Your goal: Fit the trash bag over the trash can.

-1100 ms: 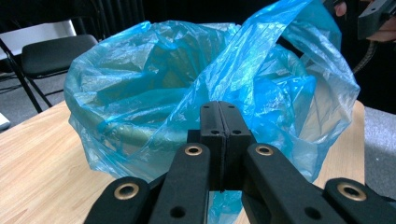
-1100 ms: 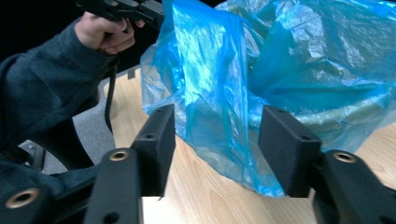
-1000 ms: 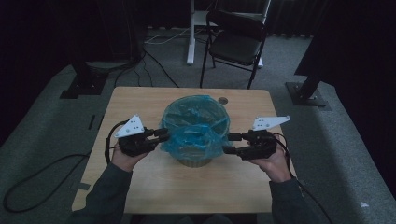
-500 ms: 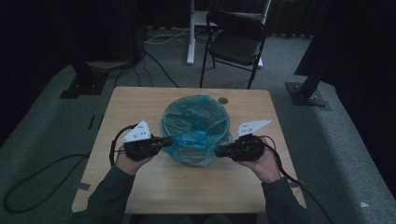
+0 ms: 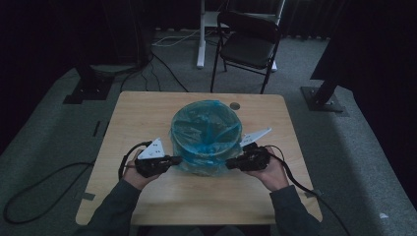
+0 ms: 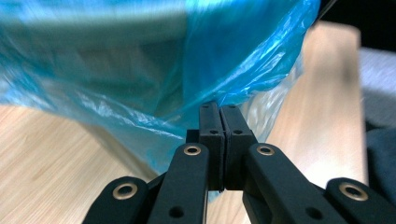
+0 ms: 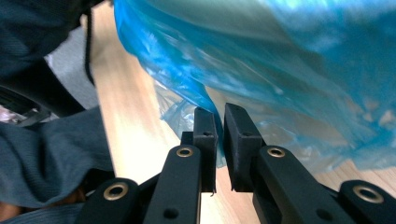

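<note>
Nearest the camera in the high view, two sleeved forearms come up over the near edge of the table [image 5: 147,201]. The left hand holds the left gripper [image 5: 173,160] and the right hand the right gripper [image 5: 229,163]; each points inward at the other, along the table's width, low against the near side of the bin [image 5: 205,140].

In the left gripper view the jaws are pressed flat together, and the blue bag [image 6: 154,70] folds down to their tips [image 6: 219,108]; the film seems pinched there, though the contact itself is hidden behind the tips. In the right gripper view the jaws stand a narrow slit apart, with the bag's loose edge [image 7: 187,105] hanging right at the tips [image 7: 219,112]; whether film lies in the slit cannot be told.

The bin stands upright at the middle of the table, its axis vertical and its mouth facing up. The bag lines it, stretched over the rim and draped down the outer wall, crumpled at the lower hem.

Just past the bin, a small dark round spot [image 5: 235,105] sits near the table's far edge. Beyond the table, on the grey floor, stands a black chair [image 5: 248,46].
</note>
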Motion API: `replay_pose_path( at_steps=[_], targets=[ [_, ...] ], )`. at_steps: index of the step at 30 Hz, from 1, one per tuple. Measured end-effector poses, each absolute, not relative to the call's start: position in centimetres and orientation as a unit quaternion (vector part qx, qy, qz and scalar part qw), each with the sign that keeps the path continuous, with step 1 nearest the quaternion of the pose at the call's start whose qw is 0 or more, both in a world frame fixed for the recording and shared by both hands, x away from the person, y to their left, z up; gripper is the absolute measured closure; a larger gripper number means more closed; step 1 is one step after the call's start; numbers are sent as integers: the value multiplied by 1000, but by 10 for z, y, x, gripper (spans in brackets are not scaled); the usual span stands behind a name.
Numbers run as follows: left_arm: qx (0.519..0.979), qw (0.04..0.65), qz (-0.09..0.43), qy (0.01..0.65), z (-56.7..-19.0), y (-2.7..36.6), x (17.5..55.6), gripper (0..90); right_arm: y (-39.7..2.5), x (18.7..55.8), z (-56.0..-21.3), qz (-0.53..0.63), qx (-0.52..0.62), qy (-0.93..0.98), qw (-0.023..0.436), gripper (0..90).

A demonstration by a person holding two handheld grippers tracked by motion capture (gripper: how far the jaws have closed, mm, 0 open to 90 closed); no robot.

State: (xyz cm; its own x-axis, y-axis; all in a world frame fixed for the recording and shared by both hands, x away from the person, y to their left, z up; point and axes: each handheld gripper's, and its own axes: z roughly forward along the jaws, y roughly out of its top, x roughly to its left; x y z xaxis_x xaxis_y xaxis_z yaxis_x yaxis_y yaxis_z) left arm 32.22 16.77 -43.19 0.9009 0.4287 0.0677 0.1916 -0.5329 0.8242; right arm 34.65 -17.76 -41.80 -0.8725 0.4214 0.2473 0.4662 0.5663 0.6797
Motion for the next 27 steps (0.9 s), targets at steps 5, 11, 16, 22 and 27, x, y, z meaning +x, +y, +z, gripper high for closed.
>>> replay_pose_path(
  at_steps=[5, 11, 16, 22, 27],
  targets=[
    [870, 426, 132, 208, -443, 169, 335, 870, -176, 353, -426, -369, -269, -889, 21, 841],
    [853, 459, 119, 220, -435, 185, 332, 661, -183, 346, -416, -382, -259, -887, 5, 642],
    [827, 501, 117, 227, -420, 207, 327, 596, -202, 336, -392, -416, -255, -873, -16, 563],
    [804, 532, 124, 234, -403, 218, 333, 582, -216, 340, -370, -452, -271, -849, -46, 620],
    [807, 535, 119, 219, -392, 225, 337, 548, -217, 355, -357, -470, -297, -827, -83, 641]
  ],
)
